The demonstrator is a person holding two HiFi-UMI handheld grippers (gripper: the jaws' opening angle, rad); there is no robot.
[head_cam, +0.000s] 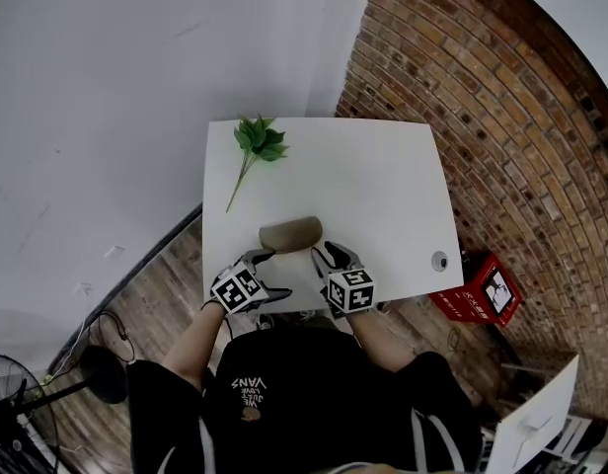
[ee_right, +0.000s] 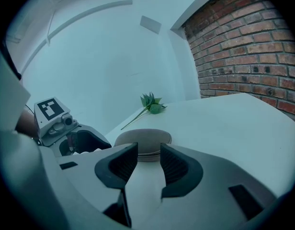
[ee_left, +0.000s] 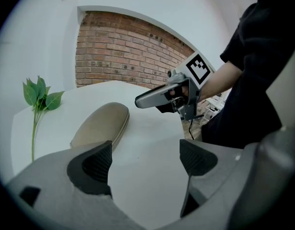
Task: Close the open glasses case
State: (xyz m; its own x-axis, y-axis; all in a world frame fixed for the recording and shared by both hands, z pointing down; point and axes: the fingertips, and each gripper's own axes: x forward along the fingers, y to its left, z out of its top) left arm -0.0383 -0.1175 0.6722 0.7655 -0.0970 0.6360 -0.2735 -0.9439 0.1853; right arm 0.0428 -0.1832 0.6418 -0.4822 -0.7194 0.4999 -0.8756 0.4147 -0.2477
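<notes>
Tan cloth is seen over the glasses case (head_cam: 291, 233), which is laid on the white counter (head_cam: 383, 196) close to its near edge, its long axis running from side to side across the head view. Its lid is judged to be down already, or all but down. Only a thin seam is shown along its side in the left gripper view, and no gape can be made out. The case is approached from the near side at both ends: the left gripper (head_cam: 266, 257) is pointed at the left end and the right gripper (head_cam: 323, 254) at the right end, each tip just short of the shell, though contact cannot be confirmed. In the left gripper view the case is found ahead and off to the left of the jaws, which are held wide apart with only bare counter between them. In the right gripper view it is met squarely ahead, just beyond the jaws, which are parted by a narrower gap and clamped on nothing. Neither gripper can be called clearly nearer — so a last press on the lid is judged equally reachable from either side. Farther off, a green leafy sprig (head_cam: 257, 146) is laid near the far left corner, well apart from the case.
</notes>
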